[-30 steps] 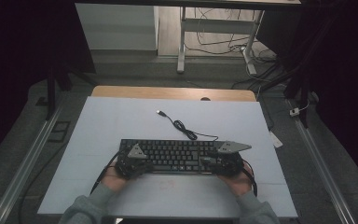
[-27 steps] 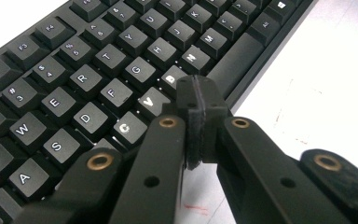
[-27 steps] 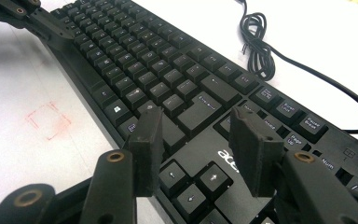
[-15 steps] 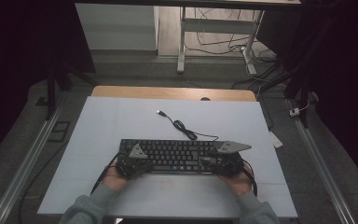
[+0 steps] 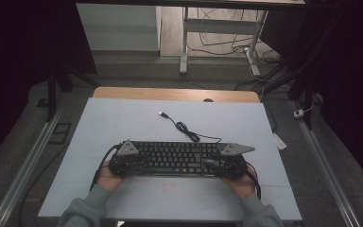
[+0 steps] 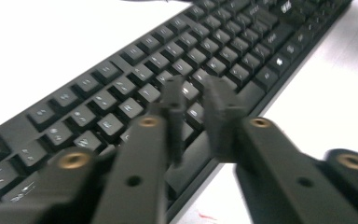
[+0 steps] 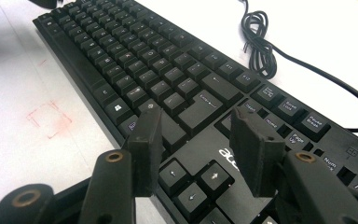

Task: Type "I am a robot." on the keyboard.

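While the long black plastic keyboard (image 5: 177, 158) lies flat near the front of the pale tabletop (image 5: 123, 118), the left tool (image 6: 193, 100), jaws just opening with nothing between them, hovers over its left end; the right tool (image 7: 198, 135), spread, hovers over its arrow keys.

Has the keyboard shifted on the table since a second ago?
No. The keyboard lies where it did, below the cable coil, its ends under both grippers.
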